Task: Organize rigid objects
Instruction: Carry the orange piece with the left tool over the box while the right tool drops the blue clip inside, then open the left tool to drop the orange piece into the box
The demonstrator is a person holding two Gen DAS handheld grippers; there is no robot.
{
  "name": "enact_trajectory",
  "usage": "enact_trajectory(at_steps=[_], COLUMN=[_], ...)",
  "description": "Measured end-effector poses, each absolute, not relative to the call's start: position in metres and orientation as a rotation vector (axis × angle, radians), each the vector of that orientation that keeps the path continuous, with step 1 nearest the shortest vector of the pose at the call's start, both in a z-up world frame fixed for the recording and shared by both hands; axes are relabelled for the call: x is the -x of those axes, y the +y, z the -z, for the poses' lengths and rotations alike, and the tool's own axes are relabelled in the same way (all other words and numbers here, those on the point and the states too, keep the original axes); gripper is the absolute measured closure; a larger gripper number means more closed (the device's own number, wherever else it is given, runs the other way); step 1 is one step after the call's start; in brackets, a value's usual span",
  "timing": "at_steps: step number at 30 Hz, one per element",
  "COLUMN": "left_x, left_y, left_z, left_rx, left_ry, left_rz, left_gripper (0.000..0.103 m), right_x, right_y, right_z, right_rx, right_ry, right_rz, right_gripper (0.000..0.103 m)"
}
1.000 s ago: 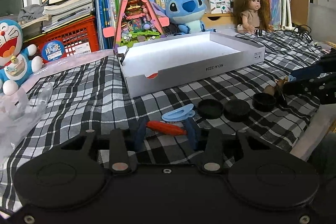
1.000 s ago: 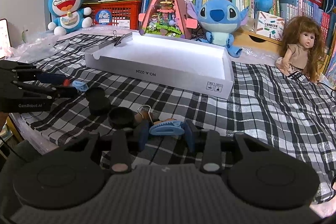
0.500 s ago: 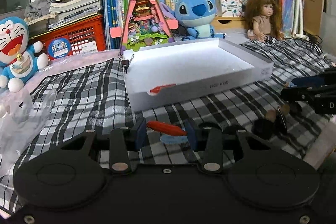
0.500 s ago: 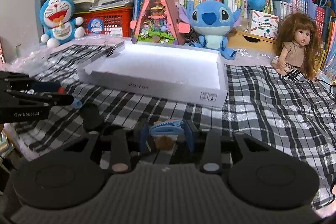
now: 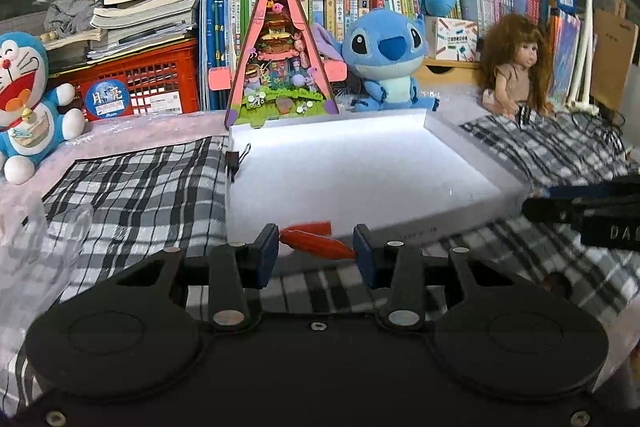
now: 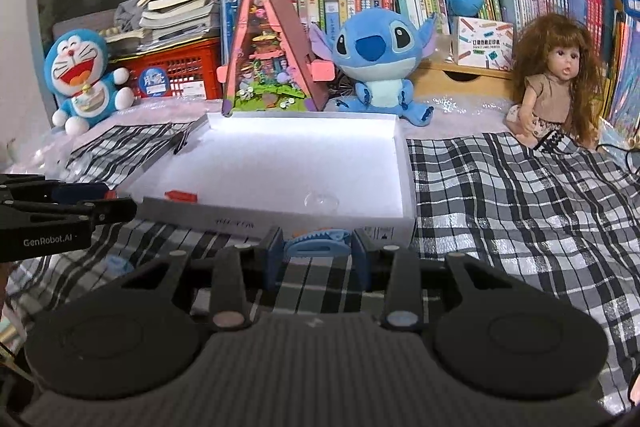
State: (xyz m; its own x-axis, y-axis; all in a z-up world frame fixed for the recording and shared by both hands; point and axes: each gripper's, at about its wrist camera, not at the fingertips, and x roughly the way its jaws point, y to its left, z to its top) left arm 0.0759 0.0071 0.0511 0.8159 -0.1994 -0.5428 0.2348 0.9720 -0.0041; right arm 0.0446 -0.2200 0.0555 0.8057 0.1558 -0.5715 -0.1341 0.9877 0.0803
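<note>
Two grippers carrying loads toward shallow white cardboard box [image 5: 360,179]: left gripper [image 5: 316,251] clamping slim red plastic clip [image 5: 316,245] crosswise at near wall, right gripper [image 6: 318,251] pinching blue toothed plastic clip [image 6: 318,245] just short of front wall, probably for dropping inside.

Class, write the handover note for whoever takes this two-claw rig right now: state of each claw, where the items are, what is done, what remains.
Left claw: shut on the red clip, at the near wall of the white box.
Right claw: shut on the blue clip, also at the box's near wall.
Done: both clips picked up and carried to the box.
Left: move each over the wall, release inside. Nothing else seems to be in the box.
</note>
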Motion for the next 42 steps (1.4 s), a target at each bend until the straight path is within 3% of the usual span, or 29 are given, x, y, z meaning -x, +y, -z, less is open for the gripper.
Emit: enact_trajectory(at_steps=[20, 42], left_x=[-0.191, -0.229], left_y=[0.002, -0.002], left_z=[-0.062, -0.029], left_rx=[0.074, 0.082], left_ry=[0.811, 0.938], left_rz=[0.166, 0.086], left_gripper=[0.064, 0.064], right_x=[-0.151, -0.202], right_y=[-0.245, -0.214], right_z=[-0.076, -0.044], right_rx=[-0.258, -0.209], right_ry=[0.84, 0.971], right_rz=[-0.158, -0.115], right_gripper=[0.06, 0.059])
